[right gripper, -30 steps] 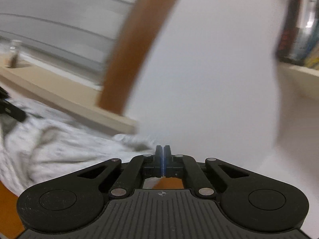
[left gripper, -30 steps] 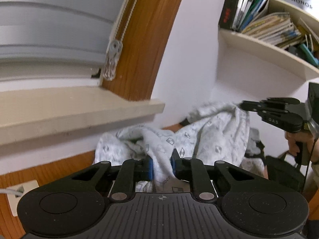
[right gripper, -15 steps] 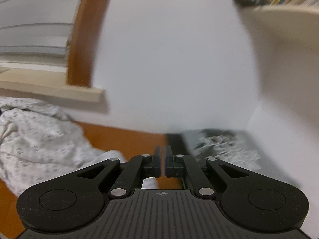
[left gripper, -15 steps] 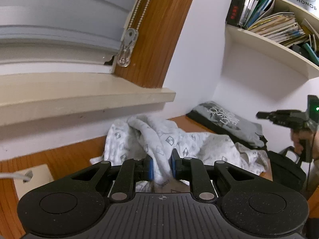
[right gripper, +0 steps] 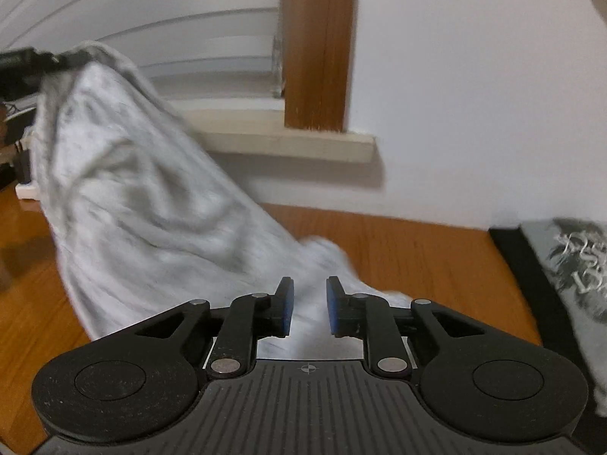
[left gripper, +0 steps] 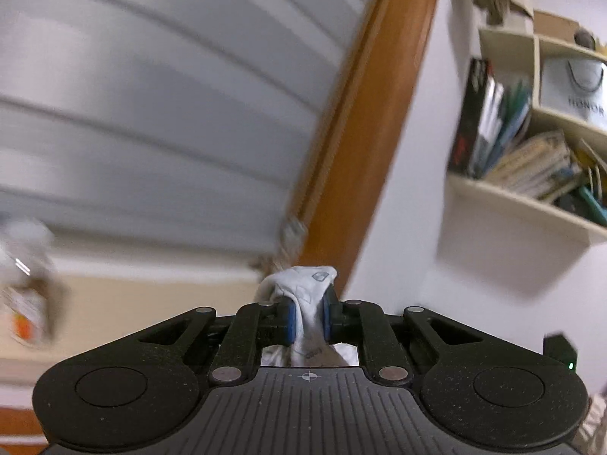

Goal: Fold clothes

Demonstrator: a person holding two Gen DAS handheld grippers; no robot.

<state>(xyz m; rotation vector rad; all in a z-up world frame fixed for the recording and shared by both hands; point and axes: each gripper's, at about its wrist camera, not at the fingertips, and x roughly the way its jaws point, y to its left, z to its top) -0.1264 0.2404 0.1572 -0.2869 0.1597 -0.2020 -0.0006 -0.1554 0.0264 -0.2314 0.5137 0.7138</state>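
Note:
A light grey patterned garment [right gripper: 144,204] hangs from my left gripper [right gripper: 53,61] at the upper left of the right wrist view and drapes down to the wooden table [right gripper: 409,250]. In the left wrist view my left gripper [left gripper: 308,316] is shut on a bunched fold of this garment [left gripper: 305,284], raised high and pointing at the window blind. My right gripper [right gripper: 308,311] is open, low over the garment's bottom edge, with cloth showing between and below its jaws.
A folded grey printed shirt [right gripper: 573,276] lies on a dark item at the table's right. A window sill [right gripper: 288,144] and wooden frame [right gripper: 318,45] stand behind. A wall shelf [left gripper: 531,204] holds books. A small jar [left gripper: 26,284] sits blurred on the sill.
My left gripper has lifted the garment well up off the table. My right gripper has opened, swung down and left, and now sits at the garment's lower edge.

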